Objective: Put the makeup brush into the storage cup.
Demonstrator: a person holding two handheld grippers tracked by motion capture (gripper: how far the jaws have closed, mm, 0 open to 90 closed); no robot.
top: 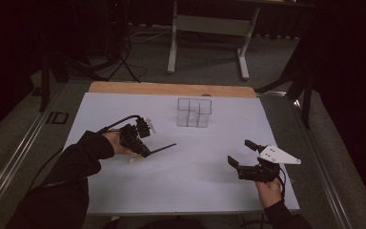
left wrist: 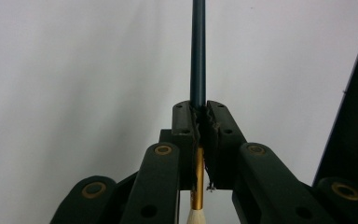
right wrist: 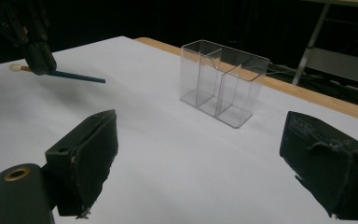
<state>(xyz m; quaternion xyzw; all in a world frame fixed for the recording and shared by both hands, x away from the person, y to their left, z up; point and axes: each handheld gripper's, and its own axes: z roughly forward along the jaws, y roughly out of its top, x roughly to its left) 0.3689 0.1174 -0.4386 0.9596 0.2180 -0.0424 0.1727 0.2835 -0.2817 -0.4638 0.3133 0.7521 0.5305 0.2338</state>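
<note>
A paintbrush (top: 164, 148) with a dark blue handle, gold ferrule and pale bristle tip is clamped in my left gripper (top: 145, 151) at the table's left, just above the white surface. In the left gripper view the jaws (left wrist: 200, 116) are shut on the brush (left wrist: 197, 56) near the ferrule, and the handle points away from the camera. My right gripper (top: 241, 153) stands open at the front right with nothing between its jaws (right wrist: 205, 158). A clear plastic organizer (top: 194, 112) with several upright compartments stands empty at the back middle. The right gripper view shows that organizer (right wrist: 221, 84) ahead and the brush (right wrist: 77, 77) far left.
The white table sheet (top: 186, 186) has a wooden strip (top: 171, 88) along its far edge. A white desk frame (top: 209, 24) stands on the floor beyond. Dark surroundings lie on both sides of the table.
</note>
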